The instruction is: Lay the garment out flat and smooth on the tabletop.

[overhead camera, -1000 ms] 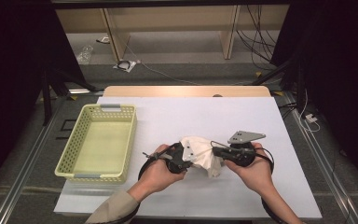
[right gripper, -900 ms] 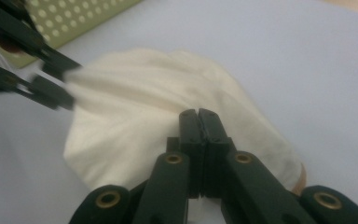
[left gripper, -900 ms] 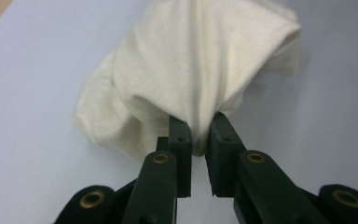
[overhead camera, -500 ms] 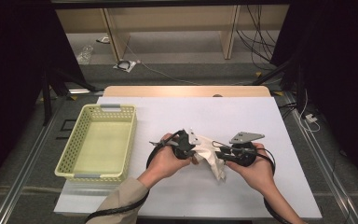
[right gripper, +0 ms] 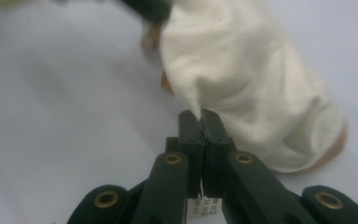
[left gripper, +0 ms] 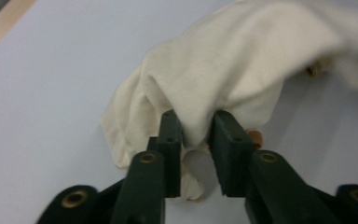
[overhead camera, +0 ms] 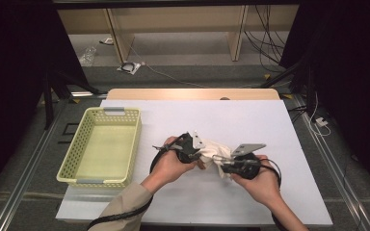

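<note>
A cream cloth [overhead camera: 215, 153] is lying bunched just right of the middle of the frame in the high view, on the white sheet covering the desk [overhead camera: 250, 120]. It is soft and matte, gathering into rounded folds, and something tan is peeking out from under its edges in both gripper views; what that is cannot be told.

The left hand-held gripper [overhead camera: 191, 147] is sitting at the cloth's left end. In the left gripper view its black jaws have just been opening and are standing apart [left gripper: 196, 154] with a fold of the cloth hanging between them, the pads not pressing on it. The right hand-held gripper [overhead camera: 225, 162] is at the cloth's right end; in the right gripper view its jaws are pressed together [right gripper: 200, 128], pinching a thin peak of the fabric [right gripper: 242, 79].

Open room is showing on the white sheet above the cloth toward the wooden far edge of the desk, to the right of the right hand out to the sheet's right border, and in a narrower strip at the lower edge of the frame. To the left, a pale yellow plastic basket [overhead camera: 120, 115] with perforated walls is standing just beside the left forearm, its rectangular inside bare.

Counted: one cloth, one basket, two hand-held grippers, each trailing one black cable.
</note>
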A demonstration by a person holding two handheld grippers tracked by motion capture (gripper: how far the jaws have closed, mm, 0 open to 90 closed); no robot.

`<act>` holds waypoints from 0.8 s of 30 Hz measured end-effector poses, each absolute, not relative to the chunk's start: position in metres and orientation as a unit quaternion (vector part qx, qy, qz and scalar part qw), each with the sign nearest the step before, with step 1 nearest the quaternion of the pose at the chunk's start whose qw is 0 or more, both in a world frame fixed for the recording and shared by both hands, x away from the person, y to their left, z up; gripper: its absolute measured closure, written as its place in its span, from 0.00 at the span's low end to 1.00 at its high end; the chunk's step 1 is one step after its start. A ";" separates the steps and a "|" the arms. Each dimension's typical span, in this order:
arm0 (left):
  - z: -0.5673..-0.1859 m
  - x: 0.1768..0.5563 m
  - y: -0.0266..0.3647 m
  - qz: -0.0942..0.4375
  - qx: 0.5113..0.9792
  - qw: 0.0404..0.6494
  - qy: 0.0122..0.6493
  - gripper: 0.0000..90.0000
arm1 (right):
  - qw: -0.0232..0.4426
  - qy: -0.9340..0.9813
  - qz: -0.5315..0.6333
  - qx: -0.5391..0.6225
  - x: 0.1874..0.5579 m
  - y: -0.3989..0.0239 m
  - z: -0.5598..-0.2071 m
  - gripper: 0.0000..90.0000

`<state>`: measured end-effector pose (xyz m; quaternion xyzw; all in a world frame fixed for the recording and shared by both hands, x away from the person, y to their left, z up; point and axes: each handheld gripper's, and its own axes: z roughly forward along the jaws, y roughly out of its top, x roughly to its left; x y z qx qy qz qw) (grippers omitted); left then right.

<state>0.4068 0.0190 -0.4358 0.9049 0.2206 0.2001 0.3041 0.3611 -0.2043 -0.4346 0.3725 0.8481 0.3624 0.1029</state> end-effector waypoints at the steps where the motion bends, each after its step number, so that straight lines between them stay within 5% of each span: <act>1: -0.437 0.407 0.022 0.206 0.905 0.303 0.215 0.68 | 0.111 0.837 0.378 0.379 0.363 -0.210 -0.428 0.99; 4: -0.443 0.404 0.030 0.201 0.913 0.284 0.212 0.44 | 0.120 0.811 0.406 0.404 0.370 -0.228 -0.415 0.99; 9: -0.463 0.399 0.031 0.182 0.928 0.254 0.204 0.40 | 0.116 0.802 0.412 0.416 0.375 -0.236 -0.416 0.99; 11: -0.468 0.399 0.028 0.176 0.925 0.265 0.209 0.50 | 0.115 0.803 0.412 0.415 0.375 -0.235 -0.416 0.99; 16: -0.461 0.406 0.032 0.175 0.916 0.273 0.237 0.91 | 0.105 0.808 0.409 0.410 0.372 -0.236 -0.411 0.99; 24: -0.408 0.391 0.059 0.183 0.894 0.317 0.257 0.96 | 0.089 0.811 0.409 0.410 0.365 -0.251 -0.396 0.99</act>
